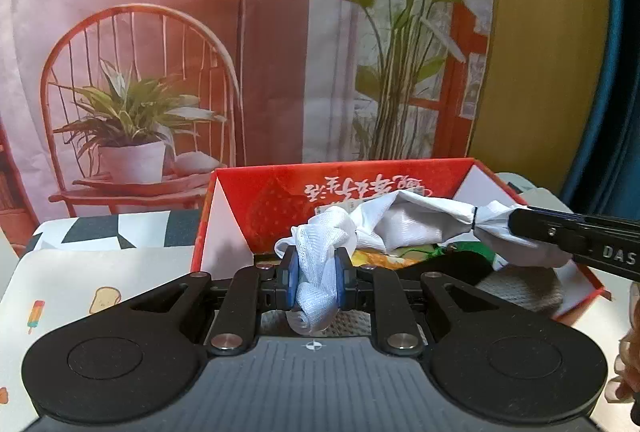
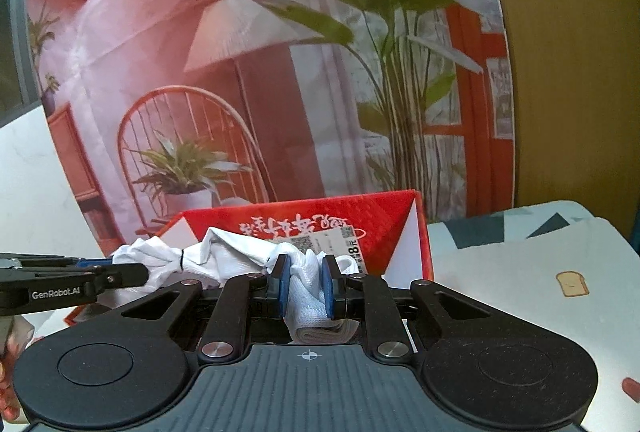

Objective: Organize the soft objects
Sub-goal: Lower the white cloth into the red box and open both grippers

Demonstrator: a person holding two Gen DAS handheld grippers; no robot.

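White cloth (image 1: 384, 228), a soft bundle tied off by a thin dark band near one end, hangs stretched between the two tools above the open red box (image 1: 400, 180), which stands on the patterned surface (image 1: 100, 272) toward its far edge. The left tool (image 1: 317, 282) is pinching one bunched mesh end of the cloth between its blue pads (image 1: 293, 280); the right tool (image 2: 306, 286) is likewise pressed onto the other end. The cloth's long axis runs side to side from one tool to the other, directly over the box's opening, so neither hand is nearer. Judging by this, lowering both ends together would drop it among the other soft items in the box (image 1: 516, 288).
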